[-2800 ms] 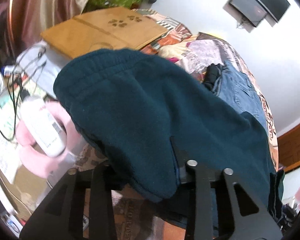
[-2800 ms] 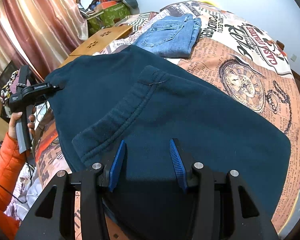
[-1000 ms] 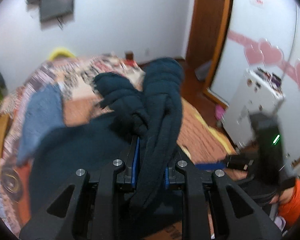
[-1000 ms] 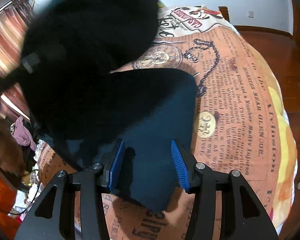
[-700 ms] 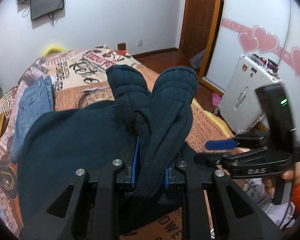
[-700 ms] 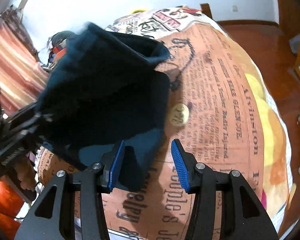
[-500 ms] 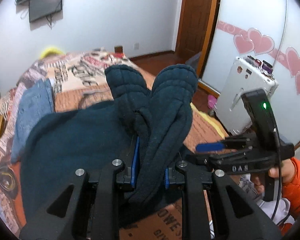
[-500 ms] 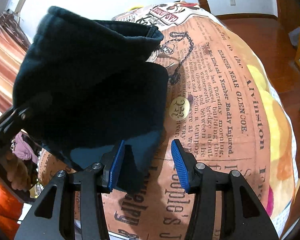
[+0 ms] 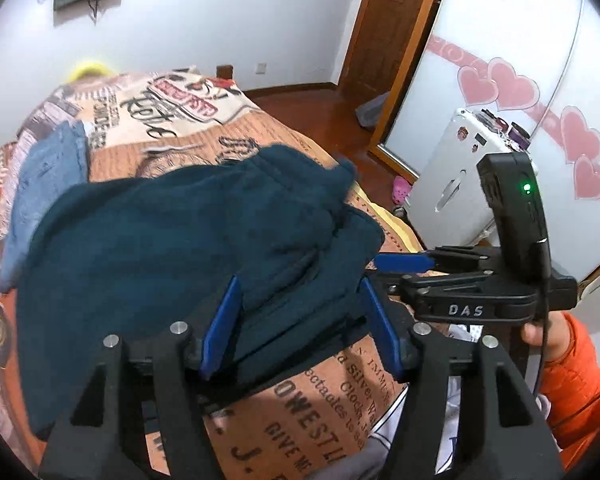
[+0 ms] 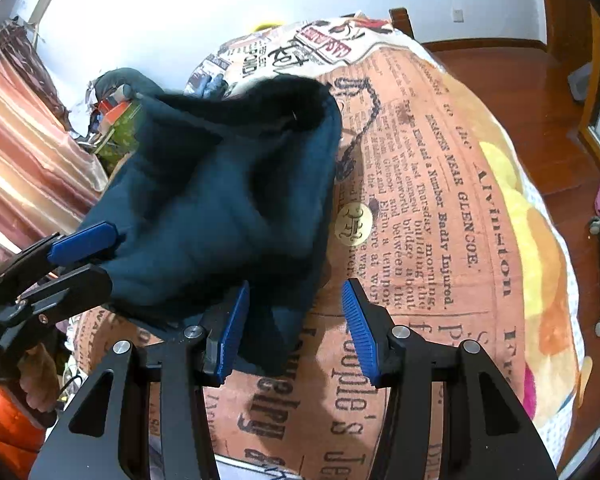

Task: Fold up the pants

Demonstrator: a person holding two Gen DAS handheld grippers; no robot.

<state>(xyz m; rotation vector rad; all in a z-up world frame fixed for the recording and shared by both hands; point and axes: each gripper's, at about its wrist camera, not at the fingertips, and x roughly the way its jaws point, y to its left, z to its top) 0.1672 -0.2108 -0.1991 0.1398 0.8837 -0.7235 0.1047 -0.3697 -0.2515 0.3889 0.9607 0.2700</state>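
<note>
The dark teal fleece pants (image 9: 172,248) lie folded in a thick stack on the newspaper-print bedspread (image 9: 320,412); they also show in the right wrist view (image 10: 220,208). My left gripper (image 9: 300,328) is open, its blue pads either side of the near edge of the stack. My right gripper (image 10: 296,328) is open at the stack's near right corner; its left pad touches the cloth. The right gripper also shows from the side in the left wrist view (image 9: 404,262), just right of the pants.
Folded blue jeans (image 9: 48,184) lie at the far left of the bed. A white suitcase (image 9: 460,184) and a mirrored wardrobe door (image 9: 520,80) stand to the right. Curtains (image 10: 24,152) and a cluttered corner are at the left. The bed's edge drops to wooden floor (image 10: 540,92).
My left gripper has opened and let go of the pants' cuffs, which have dropped flat onto the stack. The right gripper stays open beside the stack.
</note>
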